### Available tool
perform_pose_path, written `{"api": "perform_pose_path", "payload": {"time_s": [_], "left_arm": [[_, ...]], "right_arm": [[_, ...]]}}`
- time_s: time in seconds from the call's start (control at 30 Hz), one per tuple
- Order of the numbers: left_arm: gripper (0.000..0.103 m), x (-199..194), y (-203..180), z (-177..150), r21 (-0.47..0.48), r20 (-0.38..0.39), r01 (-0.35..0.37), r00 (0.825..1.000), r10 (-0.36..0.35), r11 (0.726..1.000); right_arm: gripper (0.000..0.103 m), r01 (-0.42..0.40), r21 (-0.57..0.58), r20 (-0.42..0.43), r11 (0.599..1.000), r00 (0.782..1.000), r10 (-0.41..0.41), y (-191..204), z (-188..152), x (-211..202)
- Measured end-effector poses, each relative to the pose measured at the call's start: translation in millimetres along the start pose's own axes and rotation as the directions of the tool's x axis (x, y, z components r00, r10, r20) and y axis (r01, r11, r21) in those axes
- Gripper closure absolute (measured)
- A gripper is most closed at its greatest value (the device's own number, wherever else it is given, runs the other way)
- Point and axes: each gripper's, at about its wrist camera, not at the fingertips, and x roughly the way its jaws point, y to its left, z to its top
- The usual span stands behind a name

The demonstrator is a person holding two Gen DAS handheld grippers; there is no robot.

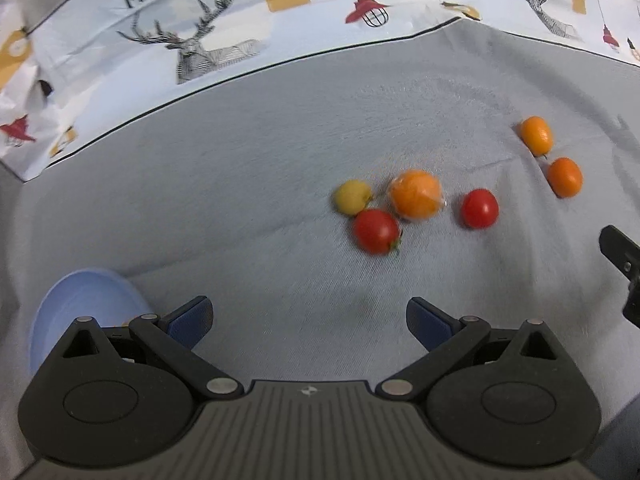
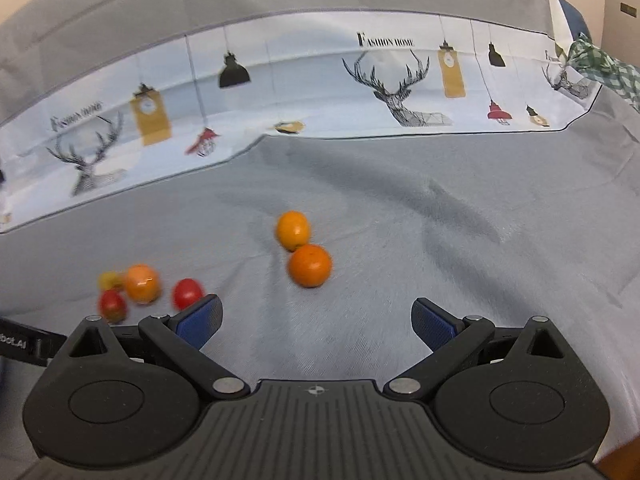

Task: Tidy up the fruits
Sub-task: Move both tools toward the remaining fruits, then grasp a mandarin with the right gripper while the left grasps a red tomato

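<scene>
Six fruits are loose on the grey cloth over my worktop (image 1: pixel 240 184). From the left wrist view there's a cluster at about 1 o'clock: a yellow fruit (image 1: pixel 352 197), a plastic-wrapped orange (image 1: pixel 416 194) and a cherry tomato (image 1: pixel 376 231) all touching, and a second tomato (image 1: pixel 479 208) just beside them. Two small oranges (image 2: pixel 310 265) (image 2: pixel 293 229) touch each other at 12 o'clock from the right tool. A light blue bowl (image 1: pixel 80 304) peeks out at 9 o'clock behind the left tool, which I guess is where they go.

Left tool (image 1: pixel 308 322) and right tool (image 2: pixel 316 322) both have their jaws spread wide with nothing in them.

My worry is that round fruit on wrinkly cloth will roll if I nudge a neighbour in that tight cluster, and the tomatoes would squash under a hard squeeze.
</scene>
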Motion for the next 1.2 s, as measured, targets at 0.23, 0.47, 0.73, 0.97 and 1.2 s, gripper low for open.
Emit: {"api": "perform_pose_path", "payload": {"time_s": [0.23,0.47,0.73,0.97,1.2], "left_arm": [[0.000,46,-13,22,0.020,0.006,0.033,0.999,-0.033,0.999],[0.000,74,-3,34,-0.009,0.005,0.128,0.992,-0.128,0.992],[0.045,59,1,29,-0.003,0.055,0.141,0.989,-0.141,0.990],[0.069,30,-11,20,0.091,0.078,0.166,0.982,-0.173,0.982],[0.069,-45,13,-8,0.068,0.111,0.179,0.976,-0.185,0.982]], "right_arm": [[0.003,0.028,0.004,-0.017,1.000,0.999,-0.028,-9,4,65],[0.001,0.037,-0.052,0.015,0.998,0.999,-0.036,0,-7,113],[0.016,0.014,-0.042,0.039,0.999,0.999,-0.012,-4,-7,112],[0.064,-0.024,-0.118,0.093,0.993,0.995,0.035,9,-12,95],[0.064,-0.002,-0.020,0.114,1.000,0.993,0.004,-5,1,45]]}}
